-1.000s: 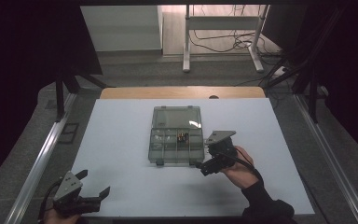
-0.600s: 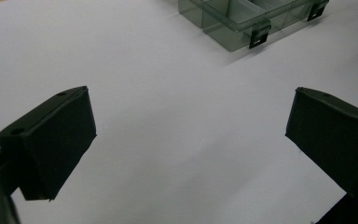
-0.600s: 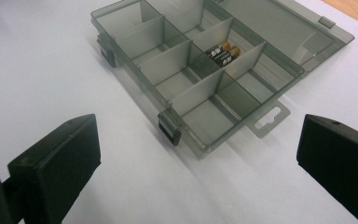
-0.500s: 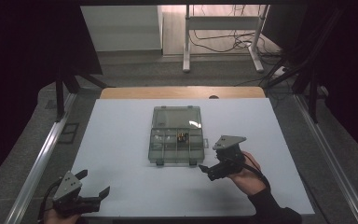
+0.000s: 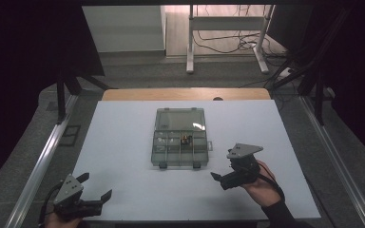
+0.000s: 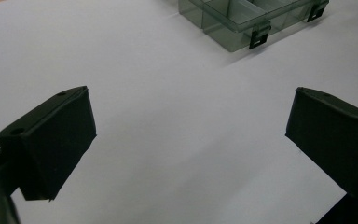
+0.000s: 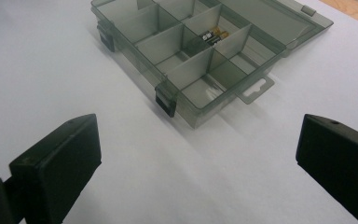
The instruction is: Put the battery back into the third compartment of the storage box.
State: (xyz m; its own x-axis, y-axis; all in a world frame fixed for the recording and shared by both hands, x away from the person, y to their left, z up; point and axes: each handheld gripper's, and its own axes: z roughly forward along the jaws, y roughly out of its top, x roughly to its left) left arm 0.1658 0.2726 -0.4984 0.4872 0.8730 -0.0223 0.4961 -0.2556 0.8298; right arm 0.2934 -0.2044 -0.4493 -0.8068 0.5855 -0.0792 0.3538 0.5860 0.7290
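A clear grey compartment box [image 5: 158, 153] lies in the middle of the white table [image 5: 123, 142] with its lid [image 5: 179, 118] folded open at the far side. Small batteries [image 5: 186, 139] rest in one middle compartment; the others look bare. My right gripper [image 5: 224, 172] is open, just right of the box's near right corner, apart from it. In the right gripper view the box [image 7: 193, 112] and batteries [image 7: 213, 35] lie ahead of the spread jaws of that gripper [image 7: 198, 154]. My left gripper [image 5: 95, 186] stands open at the table's near left corner, with bare table between its jaws [image 6: 191, 135].
A wooden strip [image 5: 185, 94] edges the table's far side. Metal rails [image 5: 38, 166] run along both sides of the table. Black latches [image 6: 259, 39] stick out from the box's near wall.
My right gripper has drawn back from the box's right side toward the near edge and slightly right. The left gripper has hardly moved.
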